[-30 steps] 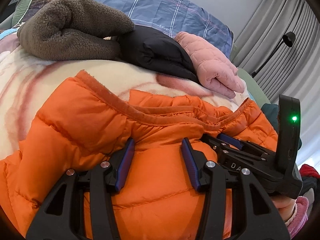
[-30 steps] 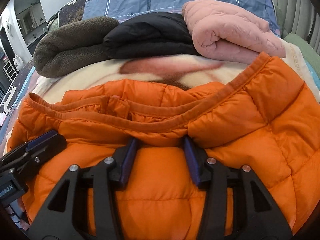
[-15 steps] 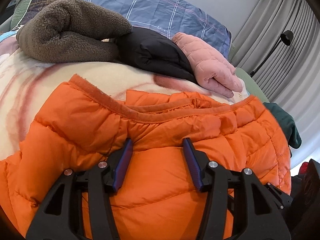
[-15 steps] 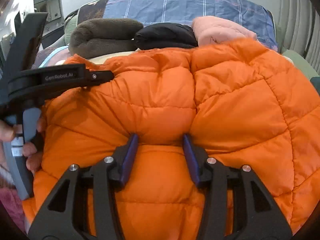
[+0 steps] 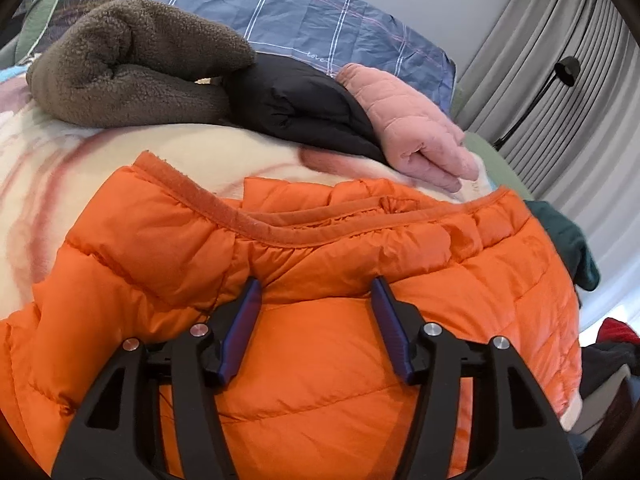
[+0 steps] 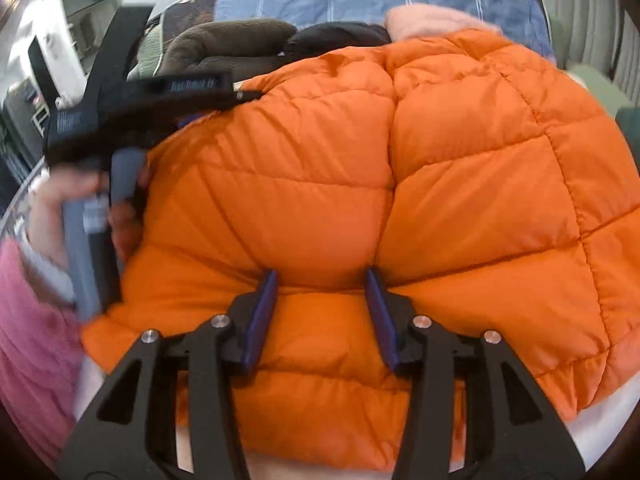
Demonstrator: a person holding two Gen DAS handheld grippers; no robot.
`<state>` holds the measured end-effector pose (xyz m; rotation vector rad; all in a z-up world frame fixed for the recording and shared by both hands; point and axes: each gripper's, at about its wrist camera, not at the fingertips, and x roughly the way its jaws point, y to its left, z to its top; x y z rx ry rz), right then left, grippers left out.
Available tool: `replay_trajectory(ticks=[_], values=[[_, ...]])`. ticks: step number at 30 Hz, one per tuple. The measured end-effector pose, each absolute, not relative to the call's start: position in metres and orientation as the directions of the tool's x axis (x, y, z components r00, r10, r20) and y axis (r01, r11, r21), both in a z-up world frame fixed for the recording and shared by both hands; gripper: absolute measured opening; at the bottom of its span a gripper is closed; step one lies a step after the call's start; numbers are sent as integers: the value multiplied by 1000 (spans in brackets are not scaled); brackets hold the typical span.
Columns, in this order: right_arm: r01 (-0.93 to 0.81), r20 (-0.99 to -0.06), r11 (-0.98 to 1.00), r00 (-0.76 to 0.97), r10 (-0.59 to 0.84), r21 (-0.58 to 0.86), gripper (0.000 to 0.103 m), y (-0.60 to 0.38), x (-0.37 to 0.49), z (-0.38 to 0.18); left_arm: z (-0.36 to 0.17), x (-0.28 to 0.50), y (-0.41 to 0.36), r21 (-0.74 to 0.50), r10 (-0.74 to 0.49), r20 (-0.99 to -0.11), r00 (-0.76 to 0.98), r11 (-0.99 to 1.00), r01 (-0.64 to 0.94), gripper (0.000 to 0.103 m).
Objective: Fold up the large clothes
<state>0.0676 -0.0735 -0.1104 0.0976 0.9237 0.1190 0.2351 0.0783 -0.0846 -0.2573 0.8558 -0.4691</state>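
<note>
While one orange jacket (image 5: pixel 320 360) lies spread, three folded garments sit behind: brown (image 5: pixel 132 68), black (image 5: pixel 296 108), pink (image 5: pixel 412 128). Left gripper (image 5: pixel 316 292) jaws are opening around orange padding; right gripper (image 6: pixel 322 280) pinches a fold

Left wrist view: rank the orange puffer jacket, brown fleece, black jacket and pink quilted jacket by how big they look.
1. orange puffer jacket, though it lies nearest the camera.
2. brown fleece.
3. black jacket and pink quilted jacket look about alike; both are folded and overlap, so no ranking between them.
</note>
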Motion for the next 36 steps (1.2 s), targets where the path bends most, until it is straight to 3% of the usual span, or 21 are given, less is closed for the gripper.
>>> replay_trajectory(ticks=[4,7,15,19,22,24,27,29,36], values=[[-88,-734,988,661,153,127,46,-70,33,-80,-85,235,80,-402,-491,-662,566,870,285,59],[-136,-765,991,636,99,14,50,-66,22,-104,-85,235,79,-404,-496,-661,563,867,290,59],[-129,-758,981,623,193,144,55,-98,42,-81,-85,234,78,-397,-489,-661,570,872,288,59],[-25,-670,997,740,65,69,60,-127,64,-40,-85,233,78,-397,-488,-660,570,872,287,59],[81,-650,990,760,16,119,59,-169,101,-27,-86,233,78,-396,-488,-661,570,872,287,60],[97,-652,986,758,16,137,57,-185,127,-31,-86,233,78,-396,-488,-661,571,872,287,60],[205,-739,979,661,-129,12,55,-205,166,-85,-86,234,77,-394,-485,-663,571,874,285,60],[194,-755,978,652,-71,75,60,-215,170,-118,-86,235,78,-404,-487,-662,570,872,276,60],[206,-739,978,664,-110,40,62,-206,170,-120,-87,236,77,-398,-482,-666,569,875,276,60]])
